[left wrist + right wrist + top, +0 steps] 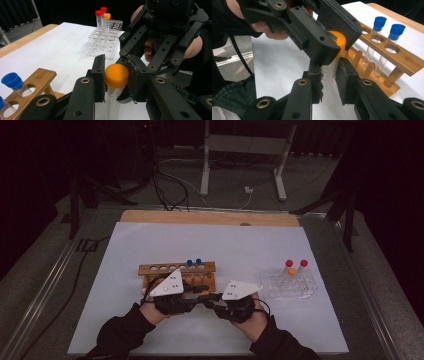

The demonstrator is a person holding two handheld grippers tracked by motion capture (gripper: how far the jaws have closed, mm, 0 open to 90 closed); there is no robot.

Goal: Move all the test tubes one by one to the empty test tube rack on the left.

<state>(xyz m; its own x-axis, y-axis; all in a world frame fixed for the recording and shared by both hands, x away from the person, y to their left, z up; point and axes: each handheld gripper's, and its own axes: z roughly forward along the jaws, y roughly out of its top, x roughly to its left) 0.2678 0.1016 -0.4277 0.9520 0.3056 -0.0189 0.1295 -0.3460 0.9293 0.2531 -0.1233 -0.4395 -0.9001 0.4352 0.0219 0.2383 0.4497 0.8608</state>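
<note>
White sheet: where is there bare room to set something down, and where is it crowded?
Bare: the white sheet behind the wooden rack, and its left side. Crowded: in front of that rack, where both tongs meet on the orange-capped tube, and by the clear rack.

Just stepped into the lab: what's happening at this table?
A person holds an orange-capped tube between two hand-held grippers, in front of a wooden rack with two blue-capped tubes. The left gripper grips it just under the cap; the right gripper brackets its clear body. A clear rack at the right holds three more capped tubes.

No legible text, label, brand or number anywhere.
</note>
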